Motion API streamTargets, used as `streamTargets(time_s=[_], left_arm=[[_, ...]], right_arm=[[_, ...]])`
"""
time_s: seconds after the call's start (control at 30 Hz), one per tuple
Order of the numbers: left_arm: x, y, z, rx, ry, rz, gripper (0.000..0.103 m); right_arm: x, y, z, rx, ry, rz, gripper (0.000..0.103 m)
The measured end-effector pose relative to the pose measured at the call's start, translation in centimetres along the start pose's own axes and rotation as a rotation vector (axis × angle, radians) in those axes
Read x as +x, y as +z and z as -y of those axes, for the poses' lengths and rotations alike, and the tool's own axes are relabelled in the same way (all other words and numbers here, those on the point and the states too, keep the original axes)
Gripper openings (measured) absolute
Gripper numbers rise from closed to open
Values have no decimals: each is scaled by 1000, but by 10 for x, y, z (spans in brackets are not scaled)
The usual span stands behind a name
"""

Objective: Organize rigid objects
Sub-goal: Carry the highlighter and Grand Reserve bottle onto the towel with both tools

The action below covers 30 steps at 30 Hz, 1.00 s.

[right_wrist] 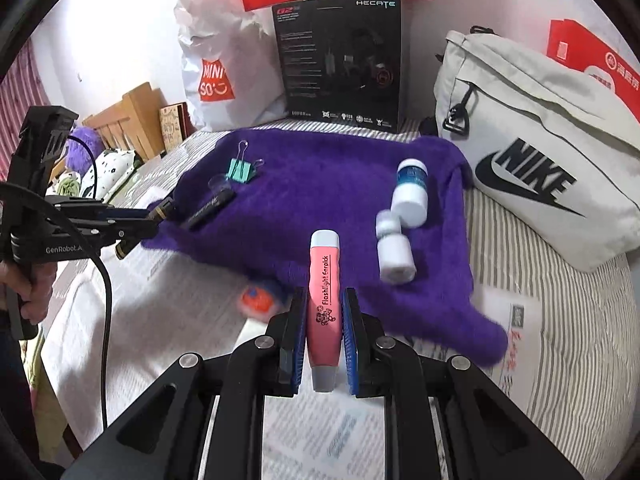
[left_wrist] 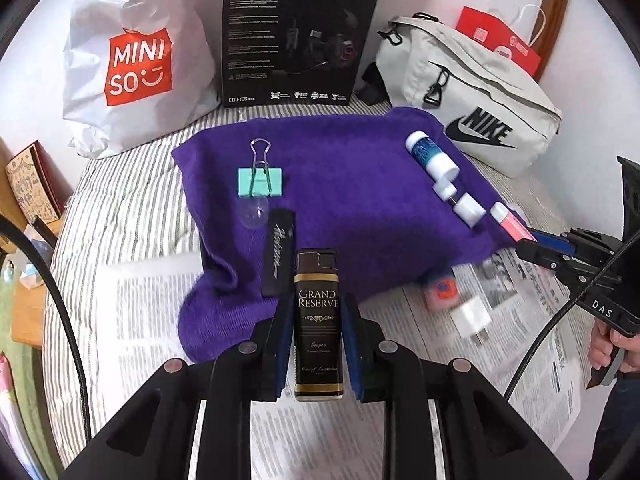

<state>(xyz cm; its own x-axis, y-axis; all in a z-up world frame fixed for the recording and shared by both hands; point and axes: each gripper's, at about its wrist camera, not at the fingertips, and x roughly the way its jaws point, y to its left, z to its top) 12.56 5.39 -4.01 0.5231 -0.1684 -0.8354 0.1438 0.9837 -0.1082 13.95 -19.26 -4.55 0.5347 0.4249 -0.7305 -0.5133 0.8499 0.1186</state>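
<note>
My left gripper (left_wrist: pixel 318 312) is shut on a dark "Grand Reserve" lighter (left_wrist: pixel 318 320), held over the near edge of the purple towel (left_wrist: pixel 344 184). My right gripper (right_wrist: pixel 324 312) is shut on a pink flashlight earpick (right_wrist: pixel 323 300), also at the towel's near edge. On the towel lie a teal binder clip (left_wrist: pixel 260 182), a clear plastic piece (left_wrist: pixel 253 212), a black stick (left_wrist: pixel 278 256), a blue-and-white bottle (left_wrist: pixel 430 154) and a small white bottle (left_wrist: pixel 460 202).
An orange-and-blue pod (left_wrist: pixel 440 292) and a white charger plug (left_wrist: pixel 474 316) lie on newspaper (left_wrist: pixel 160 312) by the towel. Behind stand a Miniso bag (left_wrist: pixel 132 60), a black Edifier box (left_wrist: pixel 296 36) and a white Nike bag (left_wrist: pixel 472 92).
</note>
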Motion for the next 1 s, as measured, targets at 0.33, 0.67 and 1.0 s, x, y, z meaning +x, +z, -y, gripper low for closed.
streamTargets(time_s=[0.33,0.67,1.0], left_arm=[[20,27,-10,2,-17,-13,22],[41,47,-8,20,-37,-26,22],[62,60,-5,22,-50,-51,22]], right_arm=[[34,30,14,27,-10,-19,17],[60,44,20,27,-16,-52,17],[84,42,15,9,8,-90,17]])
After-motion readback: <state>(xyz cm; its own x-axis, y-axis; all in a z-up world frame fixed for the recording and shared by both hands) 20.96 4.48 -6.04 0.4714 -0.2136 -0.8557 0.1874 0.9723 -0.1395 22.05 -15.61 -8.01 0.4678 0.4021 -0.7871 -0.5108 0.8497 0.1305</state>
